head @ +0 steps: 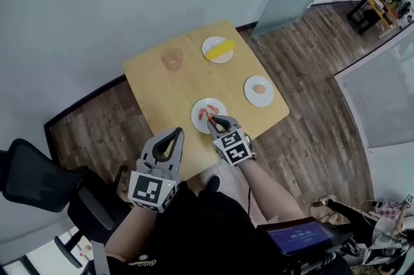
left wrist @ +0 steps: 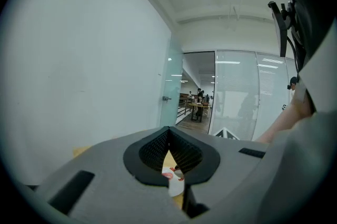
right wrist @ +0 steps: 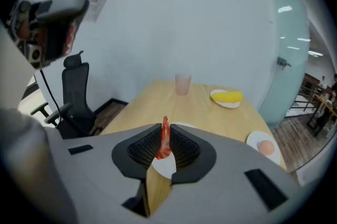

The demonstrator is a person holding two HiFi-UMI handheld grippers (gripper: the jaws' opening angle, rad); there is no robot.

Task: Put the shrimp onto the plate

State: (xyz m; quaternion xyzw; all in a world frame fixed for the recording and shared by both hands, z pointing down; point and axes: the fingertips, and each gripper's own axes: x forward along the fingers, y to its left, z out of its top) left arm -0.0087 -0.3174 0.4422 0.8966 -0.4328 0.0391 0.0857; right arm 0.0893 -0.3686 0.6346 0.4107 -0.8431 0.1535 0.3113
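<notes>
R hand-held gripper (right wrist: 165, 127): jaws narrow, clamped on shrimp (right wrist: 165, 145), red, upright betw. pads. Positioned over near white plate (head: 217, 103) at front of wooden counter (head: 162, 89). L hand-held gripper (head: 176, 132): jaw tips together, nothing betw. them, at counter's near edge. Further back: pink cup (head: 172, 59), plate w/ yellow item (head: 213, 42), plate w/ egg-like item (head: 266, 99).

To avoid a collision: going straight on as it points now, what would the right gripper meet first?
Probably the white plate, just beyond the shrimp that the right gripper holds; depth is unclear.
</notes>
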